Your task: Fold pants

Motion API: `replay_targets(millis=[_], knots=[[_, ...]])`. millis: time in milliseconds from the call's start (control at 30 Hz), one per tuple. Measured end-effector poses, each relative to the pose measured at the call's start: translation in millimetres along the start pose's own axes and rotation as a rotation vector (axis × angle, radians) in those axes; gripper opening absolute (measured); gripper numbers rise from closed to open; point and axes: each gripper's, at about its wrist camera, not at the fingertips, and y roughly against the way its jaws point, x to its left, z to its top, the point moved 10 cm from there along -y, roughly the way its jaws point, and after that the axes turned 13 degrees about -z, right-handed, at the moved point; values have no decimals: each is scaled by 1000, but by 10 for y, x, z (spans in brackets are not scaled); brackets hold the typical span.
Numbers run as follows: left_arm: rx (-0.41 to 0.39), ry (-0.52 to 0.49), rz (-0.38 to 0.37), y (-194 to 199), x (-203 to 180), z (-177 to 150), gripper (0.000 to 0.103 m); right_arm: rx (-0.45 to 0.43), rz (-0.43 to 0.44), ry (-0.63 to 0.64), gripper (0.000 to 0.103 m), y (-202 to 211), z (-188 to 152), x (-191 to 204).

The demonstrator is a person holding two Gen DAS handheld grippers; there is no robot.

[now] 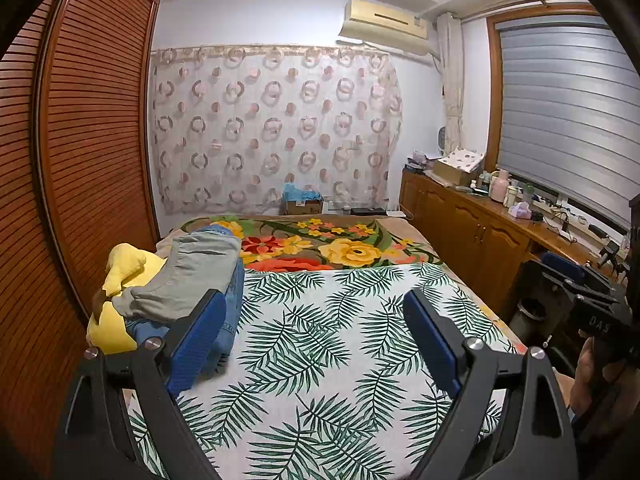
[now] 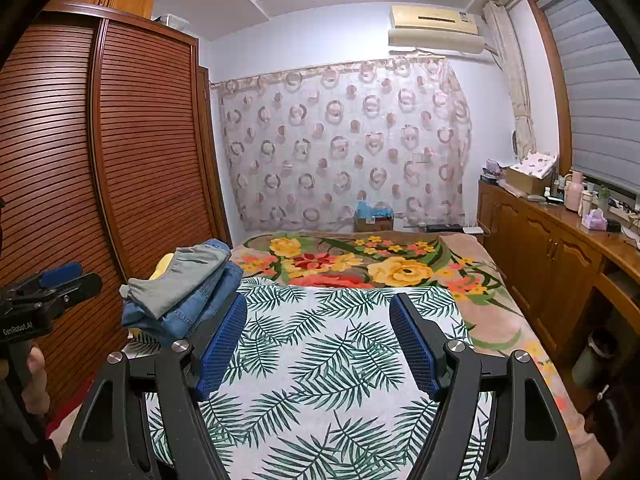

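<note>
Left tool (image 1: 312, 340) hangs spread wide with nothing between its fingers, above the palm-leaf sheet (image 1: 320, 360); folded grey pants (image 1: 192, 276) lie on jeans (image 1: 230, 308) at the bed's left edge. Right tool (image 2: 318, 342) gapes equally, holding nothing, the same grey pants (image 2: 188, 276) lying left on the jeans (image 2: 192, 308).

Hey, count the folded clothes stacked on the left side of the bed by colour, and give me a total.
Grey pants: 1
Blue denim jeans: at least 1; the layers are hard to separate
Total: at least 2, stacked on a yellow plush toy
</note>
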Motion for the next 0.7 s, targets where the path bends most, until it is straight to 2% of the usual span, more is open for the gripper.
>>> replay_targets(millis=[700], knots=[[3,-3,1,1,-6,10,90,-1,-2,2,76,-8,-7,-11]])
